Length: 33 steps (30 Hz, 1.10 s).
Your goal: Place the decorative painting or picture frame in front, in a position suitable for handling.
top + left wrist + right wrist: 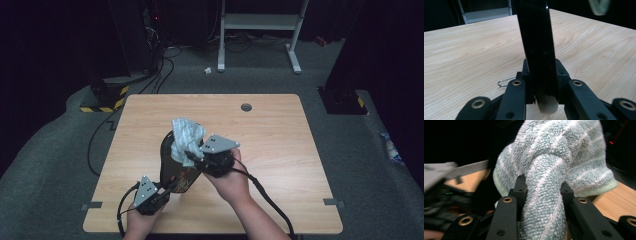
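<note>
Grippers meet above the light wooden table [280,150]; left gripper [165,192] clamps the glossy black board's [172,162] near end, its length running away toward the right gripper [192,156], clenched on the striped pale-green towel [186,136] at the far end.

Towel's [554,170] lower end behind claw

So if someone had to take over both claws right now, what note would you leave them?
Left claw: shut on the lower end of the glossy black flat board, held tilted above the light wooden table.
Right claw: shut on the pale blue-green striped terry towel, bunched at the board's top.
Done: both things gripped.
Left: probably wiping the board, though I can't tell how far along that is.
</note>
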Each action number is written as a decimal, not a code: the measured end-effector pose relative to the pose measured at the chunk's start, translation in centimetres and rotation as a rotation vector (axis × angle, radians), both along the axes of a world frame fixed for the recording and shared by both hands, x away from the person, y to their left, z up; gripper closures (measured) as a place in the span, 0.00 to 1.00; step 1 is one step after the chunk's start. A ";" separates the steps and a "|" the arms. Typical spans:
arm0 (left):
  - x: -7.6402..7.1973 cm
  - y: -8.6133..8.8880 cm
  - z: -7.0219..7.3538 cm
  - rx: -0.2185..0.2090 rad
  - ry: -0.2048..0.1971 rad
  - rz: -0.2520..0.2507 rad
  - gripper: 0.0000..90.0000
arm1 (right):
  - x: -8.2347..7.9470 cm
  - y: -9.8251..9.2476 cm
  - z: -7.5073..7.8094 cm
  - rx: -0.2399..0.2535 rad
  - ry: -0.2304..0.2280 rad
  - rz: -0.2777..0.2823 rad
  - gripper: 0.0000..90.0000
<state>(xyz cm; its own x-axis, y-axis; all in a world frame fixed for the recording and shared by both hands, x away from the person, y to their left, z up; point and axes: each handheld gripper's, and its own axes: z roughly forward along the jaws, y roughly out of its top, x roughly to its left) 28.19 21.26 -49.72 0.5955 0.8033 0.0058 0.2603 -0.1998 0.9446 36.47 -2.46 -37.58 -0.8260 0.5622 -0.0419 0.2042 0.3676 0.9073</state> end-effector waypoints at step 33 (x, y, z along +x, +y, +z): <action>0.0 0.0 0.0 -0.003 0.000 -0.006 0.85 | 0.4 -0.1 0.9 0.017 -0.025 -0.018 0.76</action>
<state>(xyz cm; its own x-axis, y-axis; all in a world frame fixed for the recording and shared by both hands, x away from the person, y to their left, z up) 28.21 21.28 -49.73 0.6007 0.7995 0.0035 0.2594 -0.1990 0.9450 36.86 -2.55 -36.71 -0.8146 0.5777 -0.0529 0.1874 0.3483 0.9185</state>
